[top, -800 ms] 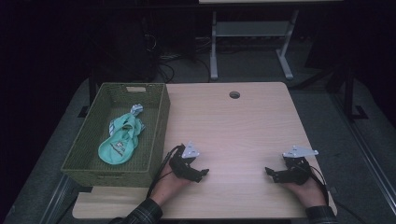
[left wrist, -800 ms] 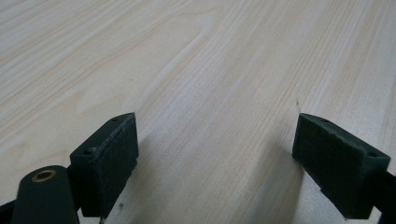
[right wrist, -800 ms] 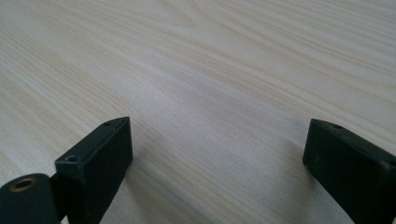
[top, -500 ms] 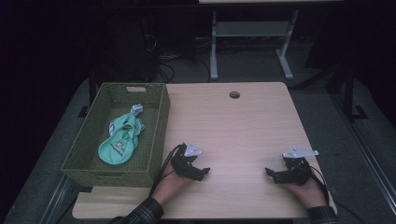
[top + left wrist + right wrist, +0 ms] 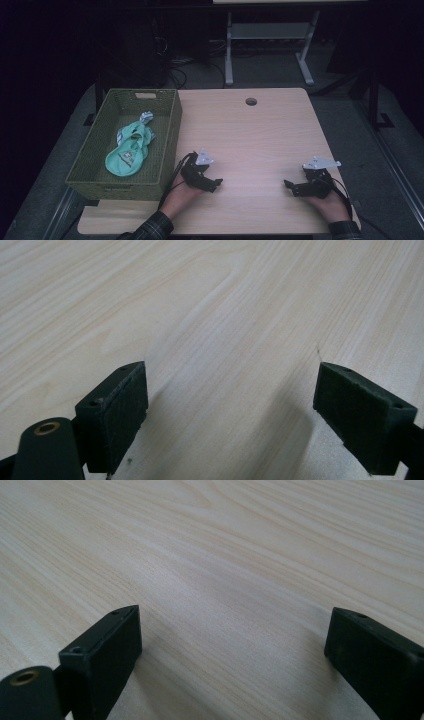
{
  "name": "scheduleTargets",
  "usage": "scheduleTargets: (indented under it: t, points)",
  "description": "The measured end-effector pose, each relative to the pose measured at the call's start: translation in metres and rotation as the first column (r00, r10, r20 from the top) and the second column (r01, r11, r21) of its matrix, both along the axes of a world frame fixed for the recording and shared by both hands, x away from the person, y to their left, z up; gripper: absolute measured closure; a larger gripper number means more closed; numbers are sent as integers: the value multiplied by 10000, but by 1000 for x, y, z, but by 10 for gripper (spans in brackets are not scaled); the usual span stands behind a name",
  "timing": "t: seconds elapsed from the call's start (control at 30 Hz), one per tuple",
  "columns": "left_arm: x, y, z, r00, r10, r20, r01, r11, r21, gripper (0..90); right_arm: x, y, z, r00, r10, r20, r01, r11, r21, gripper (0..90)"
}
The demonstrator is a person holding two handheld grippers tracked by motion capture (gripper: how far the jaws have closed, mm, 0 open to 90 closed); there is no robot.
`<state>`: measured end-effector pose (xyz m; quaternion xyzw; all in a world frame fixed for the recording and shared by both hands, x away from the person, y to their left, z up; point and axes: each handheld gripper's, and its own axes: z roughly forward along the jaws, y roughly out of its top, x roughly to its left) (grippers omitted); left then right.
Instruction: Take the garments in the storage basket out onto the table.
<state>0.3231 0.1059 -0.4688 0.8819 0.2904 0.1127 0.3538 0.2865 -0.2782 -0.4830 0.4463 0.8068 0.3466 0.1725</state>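
Observation:
My left gripper rests low on the light wooden table near its front left, held by a hand in a plaid sleeve. In the left gripper view its jaws stand wide apart over bare wood, so the left gripper is open and holds nothing. My right gripper lies near the front right of the table. The right gripper view has the right gripper open too, with bare wood grain between its pads. A mint-green cloth item with a small print lies inside the green woven basket.
The basket stands along the table's left edge, just left of my left gripper. A round cable hole sits near the table's far edge. Beyond the table, a white metal frame and cables stand on the dark floor.

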Motion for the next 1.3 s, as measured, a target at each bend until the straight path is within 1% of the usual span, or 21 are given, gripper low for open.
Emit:
scheduleTargets:
  t: [0.13,0.2,0.37,0.47,0.53,0.67,0.93,1.03,1.1,1.3]
  points:
    - [2,1,2,10000,49,-73,-49,10000,-3,137,0,0,0,10000,32,57,-32,10000,-24,78]
    - [2,1,3,9999,50,-129,-50,10000,-29,137,0,0,0,10000,1,-1,-1,10000,1,78]
    - [0,0,7,10000,33,-47,-33,10000,-16,137,0,0,0,10000,0,1,0,10000,0,78]
    - [0,0,8,10000,62,-66,-62,10000,17,138,0,0,0,10000,0,1,0,10000,0,78]
    - [0,0,9,9999,12,-107,-10,9999,114,139,0,0,0,10000,0,-1,0,10000,0,78]
    - [0,-1,11,9999,21,-165,-19,9999,111,139,0,0,0,10000,4,2,-4,10000,-1,78]
    - [1,0,16,10000,67,-37,-67,10000,46,138,0,0,0,10000,2,3,-2,10000,-1,78]
    - [1,1,19,10000,46,-46,-46,9999,92,139,0,0,0,10000,4,0,-4,10000,-2,78]
    - [1,0,19,10000,73,-37,-73,10000,35,139,0,0,0,10000,4,4,-4,10000,-1,78]
    - [2,-1,22,10000,-1,-34,1,9999,167,138,0,0,0,10000,3,2,-3,10000,-1,78]
